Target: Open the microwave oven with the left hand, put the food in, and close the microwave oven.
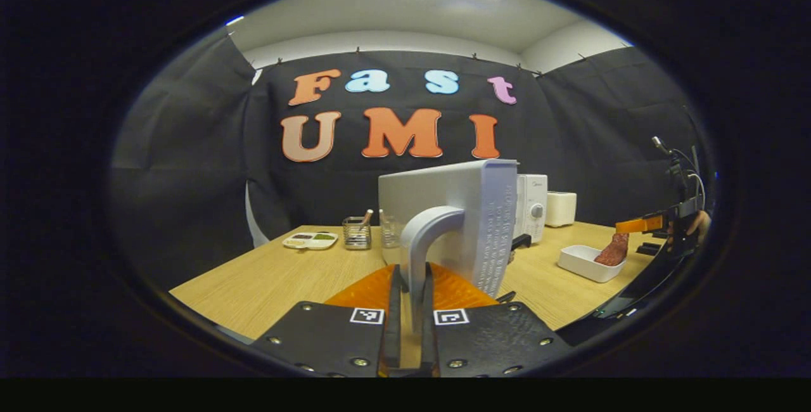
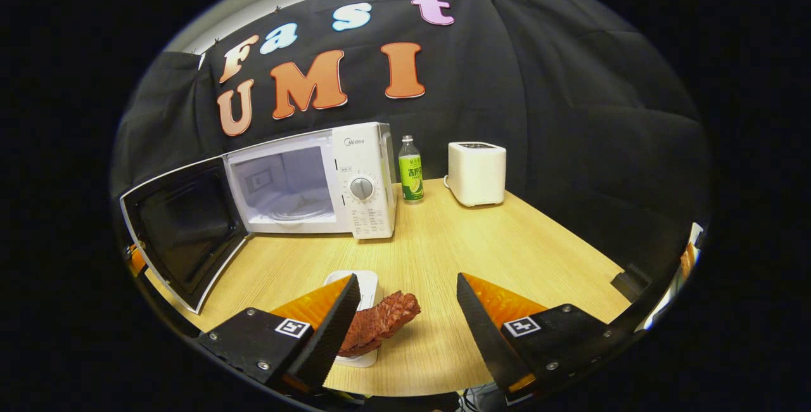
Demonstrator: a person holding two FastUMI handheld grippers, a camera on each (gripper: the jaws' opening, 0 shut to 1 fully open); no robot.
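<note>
Our left tool (image 1: 410, 310) pinches the handle (image 1: 421, 241) of the microwave door (image 2: 184, 228), swung wide open. Our right tool (image 2: 405, 310) hangs spread over the meat (image 2: 379, 323) lying in its white dish (image 2: 366, 288) on the tabletop (image 2: 481, 247).

Screwed black plates (image 2: 253, 336) with square tags (image 1: 367, 315) back the jaws.

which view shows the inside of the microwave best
The right gripper view: the microwave faces it, door swung open, cavity lit and empty. The left gripper view sees the door from outside, its handle in the left claw, hiding the cavity.
</note>
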